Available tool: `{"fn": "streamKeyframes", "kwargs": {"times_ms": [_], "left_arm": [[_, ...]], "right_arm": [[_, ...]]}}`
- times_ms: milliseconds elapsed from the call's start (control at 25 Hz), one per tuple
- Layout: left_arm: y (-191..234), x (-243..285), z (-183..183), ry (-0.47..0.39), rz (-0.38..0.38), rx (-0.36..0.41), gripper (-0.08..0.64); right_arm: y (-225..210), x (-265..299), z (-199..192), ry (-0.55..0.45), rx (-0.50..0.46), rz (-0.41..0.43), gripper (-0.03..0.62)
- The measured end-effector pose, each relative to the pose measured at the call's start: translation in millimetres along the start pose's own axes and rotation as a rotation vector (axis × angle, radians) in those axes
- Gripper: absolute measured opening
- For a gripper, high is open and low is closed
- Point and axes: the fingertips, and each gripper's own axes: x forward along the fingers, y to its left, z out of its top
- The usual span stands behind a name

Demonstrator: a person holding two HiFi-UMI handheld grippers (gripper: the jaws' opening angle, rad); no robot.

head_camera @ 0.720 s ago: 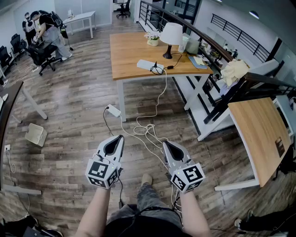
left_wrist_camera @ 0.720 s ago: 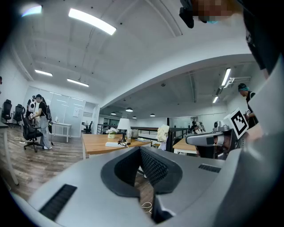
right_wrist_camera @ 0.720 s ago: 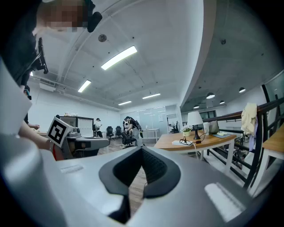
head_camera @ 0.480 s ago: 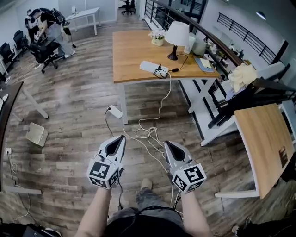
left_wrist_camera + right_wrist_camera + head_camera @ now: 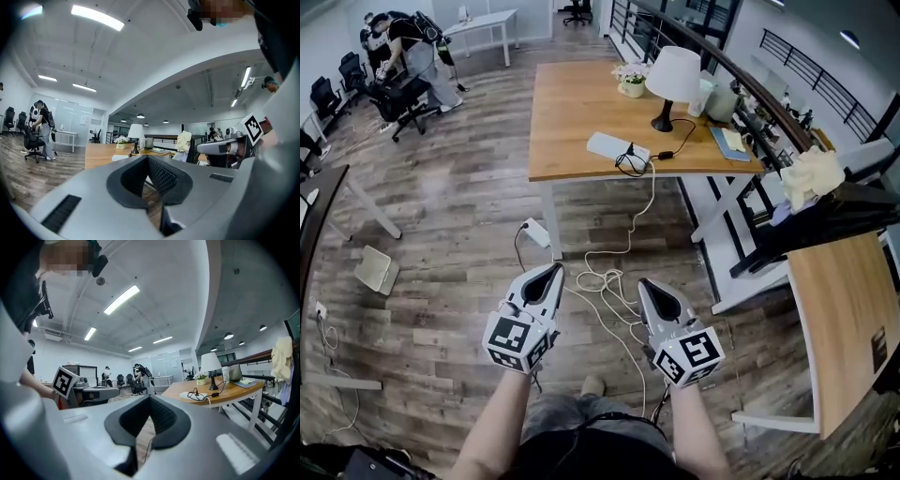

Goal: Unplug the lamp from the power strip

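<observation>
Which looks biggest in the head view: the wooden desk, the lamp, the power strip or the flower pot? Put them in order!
1. wooden desk, by far the largest
2. lamp
3. power strip, long but flat, so it looks smaller than the lamp
4. flower pot, the smallest

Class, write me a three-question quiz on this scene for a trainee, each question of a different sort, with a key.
1. Fill in: the left gripper and right gripper are both ____, holding nothing.
2. True or false: the lamp stands on the table.
3. The power strip is: A in the left gripper, B on the table, C in the right gripper.

Key: 1 shut; 2 true; 3 B.
</observation>
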Motion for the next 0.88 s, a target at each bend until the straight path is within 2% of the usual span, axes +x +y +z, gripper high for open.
{"fn": "streamKeyframes", "kwargs": {"times_ms": [520, 880], "left_arm": [[39.4, 73.5, 4.3, -0.011, -0.005, -0.03, -0.003], [89.1, 164.6, 16.9, -0.029, -0.106, -0.025, -0.003]], "right_arm": [[-47.6, 69.7, -1.9, 0.019, 0.019, 0.021, 0.008], [-105.7, 148.1, 2.0, 0.037, 0.033, -0.054, 0.008]]}}
